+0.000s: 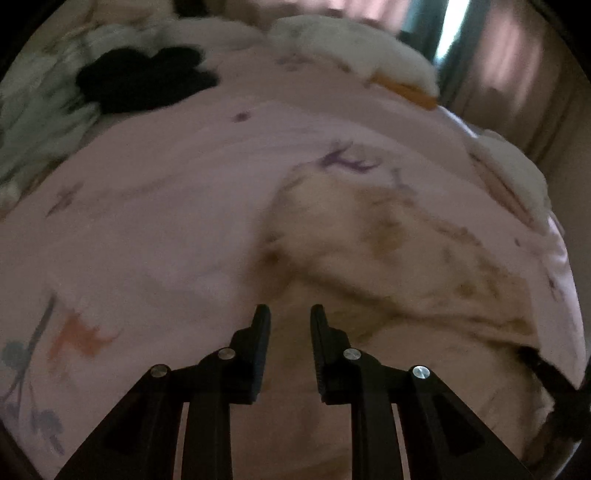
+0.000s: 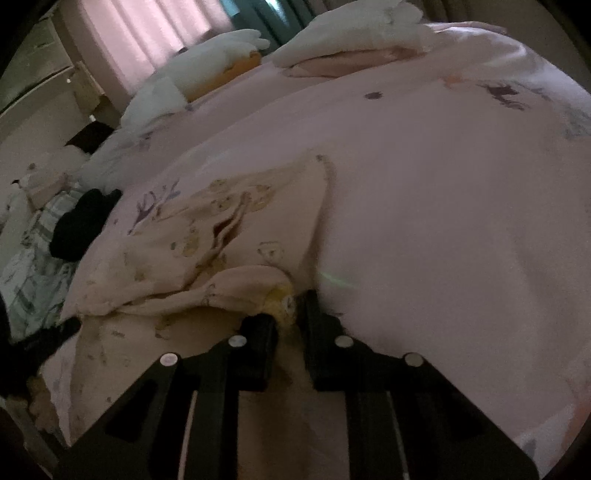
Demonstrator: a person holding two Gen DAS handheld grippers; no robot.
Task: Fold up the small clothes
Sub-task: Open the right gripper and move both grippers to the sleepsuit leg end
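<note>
Left wrist view: left gripper [image 1: 290, 314] above pink bedsheet [image 1: 155, 229], jaws parted, nothing between them; cream printed garment [image 1: 388, 251] lies crumpled ahead to right. Black cloth [image 1: 144, 79] far left.

Right wrist view: right gripper [image 2: 291, 306] pinches cream printed garment [image 2: 207, 236] by near edge; rest spread on pink bedsheet [image 2: 443, 206].

The bed [image 1: 184, 229] is being covered by a pink printed sheet [image 2: 443, 221]. White pillows [image 1: 354, 48] are being kept along its far edge, one over an orange one [image 1: 410, 92]. Pink curtains [image 2: 147, 33] are being lit from behind, beside a white cabinet [image 2: 37, 62].
</note>
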